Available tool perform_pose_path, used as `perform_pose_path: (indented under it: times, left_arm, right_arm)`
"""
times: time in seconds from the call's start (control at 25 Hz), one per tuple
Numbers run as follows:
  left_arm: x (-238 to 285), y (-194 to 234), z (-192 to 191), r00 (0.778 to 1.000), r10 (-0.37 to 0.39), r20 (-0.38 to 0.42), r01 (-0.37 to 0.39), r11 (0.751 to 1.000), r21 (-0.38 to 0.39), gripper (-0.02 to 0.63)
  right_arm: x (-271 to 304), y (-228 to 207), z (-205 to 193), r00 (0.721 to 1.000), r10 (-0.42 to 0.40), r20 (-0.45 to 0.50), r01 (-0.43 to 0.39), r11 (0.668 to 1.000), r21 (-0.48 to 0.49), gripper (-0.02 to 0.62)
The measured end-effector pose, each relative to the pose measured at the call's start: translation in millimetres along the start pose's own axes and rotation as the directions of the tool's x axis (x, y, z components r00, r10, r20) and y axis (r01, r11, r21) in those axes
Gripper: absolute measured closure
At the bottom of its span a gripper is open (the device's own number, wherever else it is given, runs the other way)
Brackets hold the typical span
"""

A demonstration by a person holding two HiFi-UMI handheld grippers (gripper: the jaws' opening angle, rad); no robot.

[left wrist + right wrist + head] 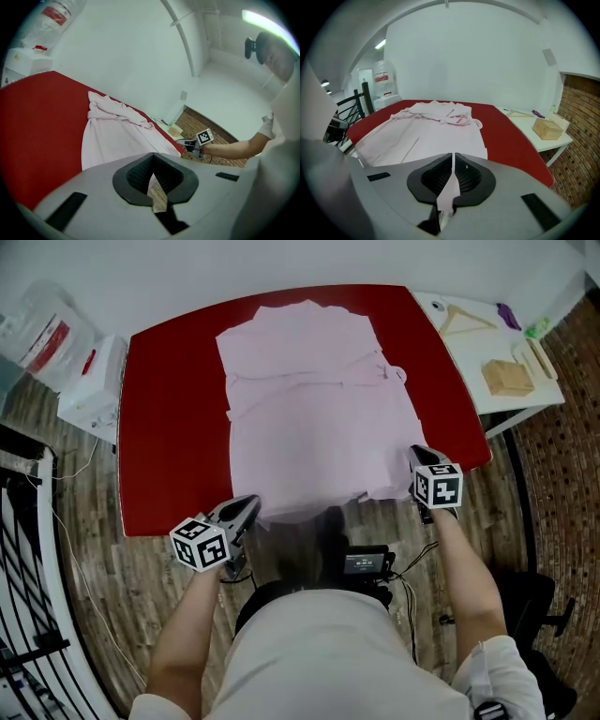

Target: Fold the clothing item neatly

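Down at the frame's lower right, the right gripper [415, 456] is clamped on the near hem of the pale pink garment [319, 418], with cloth showing between its jaws. At lower left, the left gripper [251, 506] is fully closed at the hem's other corner; whether it pinches cloth is unclear. The garment lies spread over the red table [178, 427], centre frame. A white side table [478, 357] stands upper right.

Pale pink garment [319, 418] lies spread flat on red table [178, 427], far end bunched.
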State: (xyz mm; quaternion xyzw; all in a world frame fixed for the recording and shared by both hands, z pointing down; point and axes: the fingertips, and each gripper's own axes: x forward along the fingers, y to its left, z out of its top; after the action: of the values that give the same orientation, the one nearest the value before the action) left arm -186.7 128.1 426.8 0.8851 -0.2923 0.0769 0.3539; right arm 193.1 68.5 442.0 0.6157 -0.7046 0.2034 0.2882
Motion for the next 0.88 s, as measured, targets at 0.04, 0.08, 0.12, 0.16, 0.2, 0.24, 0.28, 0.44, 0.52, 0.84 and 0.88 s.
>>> perform_pose_path:
  times: [0.04,0.08,0.12,0.16,0.2,0.24,0.28,0.44,0.52,0.84,0.88]
  left_arm:
    - [-2,-2,-2,1.000,-0.006,0.001,0.006,1.000,0.006,0.601]
    - [-3,-4,-4,1.000,-0.011,0.005,0.011,1.000,0.011,0.601]
    - [-5,-6,-6,1.000,-0.019,0.010,0.019,1.000,0.015,0.601]
    - [-6,-8,-8,0.999,-0.030,0.016,0.029,0.999,0.016,0.601]
    - [-7,-11,-10,0.999,-0.043,0.020,0.043,0.999,0.017,0.601]
    - [-8,-14,-12,0.998,-0.056,0.024,0.055,0.998,0.019,0.601]
    - [-9,-17,-14,0.997,-0.066,0.024,0.066,0.998,0.024,0.601]
    - [-13,-26,-26,0.996,-0.089,0.027,0.088,0.995,0.046,0.601]
    - [-14,-26,-32,0.995,-0.095,0.029,0.094,0.995,0.034,0.601]
    - [-22,-26,-62,1.000,0.012,0.014,-0.012,1.000,-0.007,0.600]
    - [-23,-27,-62,1.000,0.022,0.016,-0.022,1.000,-0.010,0.600]
  right_arm:
    - [-4,4,-1,1.000,-0.003,0.009,0.003,1.000,0.001,0.566]
    - [-9,7,-1,1.000,-0.006,0.019,0.006,1.000,0.005,0.566]
    - [-13,10,-2,1.000,-0.008,0.029,0.008,1.000,0.012,0.566]
    - [-17,13,-3,0.999,-0.010,0.037,0.009,1.000,0.019,0.566]
    - [-21,16,-5,0.999,-0.012,0.044,0.011,1.000,0.023,0.566]
    - [-26,19,-7,0.999,-0.014,0.049,0.013,1.000,0.023,0.566]
    - [-29,22,-10,0.998,-0.017,0.053,0.016,1.000,0.018,0.565]
    - [-42,37,-24,0.998,-0.015,0.069,0.016,1.000,-0.002,0.565]
    - [-48,44,-30,0.997,-0.010,0.070,0.010,1.000,0.003,0.565]
    - [-70,47,-61,0.999,0.016,0.034,-0.015,1.000,-0.017,0.565]
    - [-70,44,-65,1.000,0.020,0.020,-0.019,1.000,-0.022,0.565]
